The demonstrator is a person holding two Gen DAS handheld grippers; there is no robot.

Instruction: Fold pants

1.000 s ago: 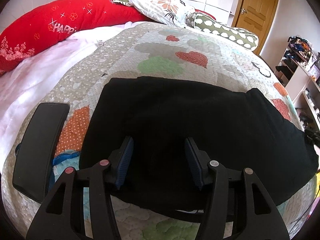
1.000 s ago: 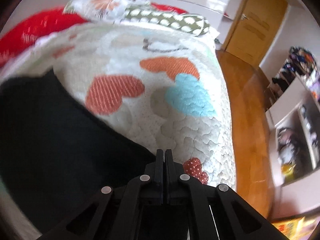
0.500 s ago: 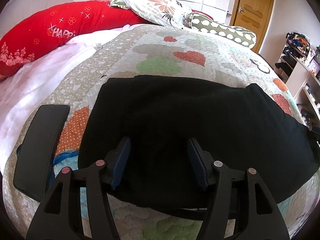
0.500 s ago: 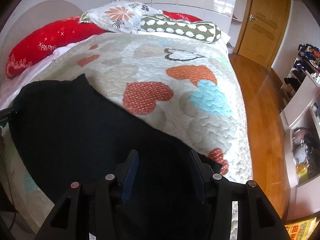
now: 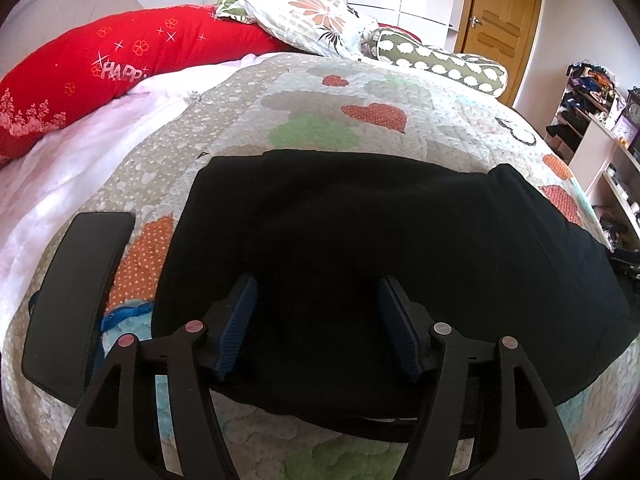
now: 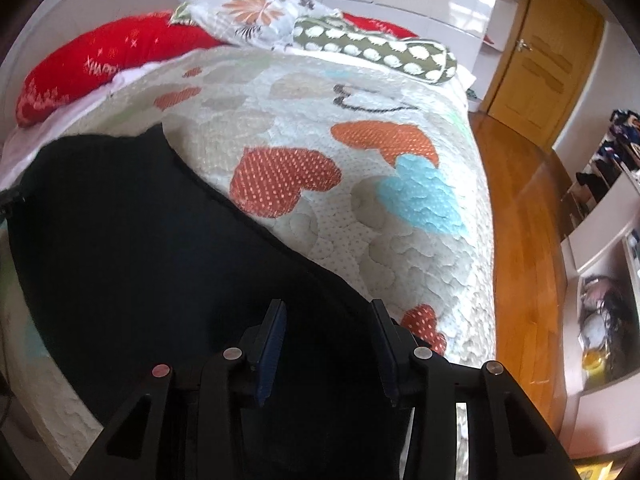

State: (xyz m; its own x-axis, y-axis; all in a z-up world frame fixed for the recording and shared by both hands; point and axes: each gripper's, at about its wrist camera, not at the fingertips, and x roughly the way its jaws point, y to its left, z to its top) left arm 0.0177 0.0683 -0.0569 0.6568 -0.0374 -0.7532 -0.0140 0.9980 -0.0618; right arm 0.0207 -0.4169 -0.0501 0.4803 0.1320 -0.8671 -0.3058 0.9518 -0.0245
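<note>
The black pants (image 5: pixel 380 256) are seen laid flat on the heart-patterned quilt (image 5: pixel 320 112) of a bed, in a wide band near the bed's near edge; in the left wrist view they are spread from about 9 o'clock across to 3 o'clock. In the right wrist view the pants (image 6: pixel 152 248) are seen filling the area from 9 o'clock down to 6 o'clock, their far edge drawn as a diagonal against the quilt (image 6: pixel 400 248).

The left gripper (image 5: pixel 318 322) is held with its jaws spread wide above the cloth at 6 o'clock; nothing is gripped between them, and whether the blue-lined fingers (image 5: pixel 240 320) touch the fabric cannot be told. The right gripper (image 6: pixel 328 344) is likewise held wide open over the pants at 6 o'clock, with nothing clamped.

A dark flat phone-like slab (image 5: pixel 76 300) is seen on the quilt at 8 o'clock in the left view, just beside the pants. A red bolster (image 5: pixel 120 64) and patterned pillows (image 5: pixel 312 20) are placed at 11 and 12 o'clock. A wooden door (image 6: pixel 540 52) is seen at 2 o'clock in the right view.
</note>
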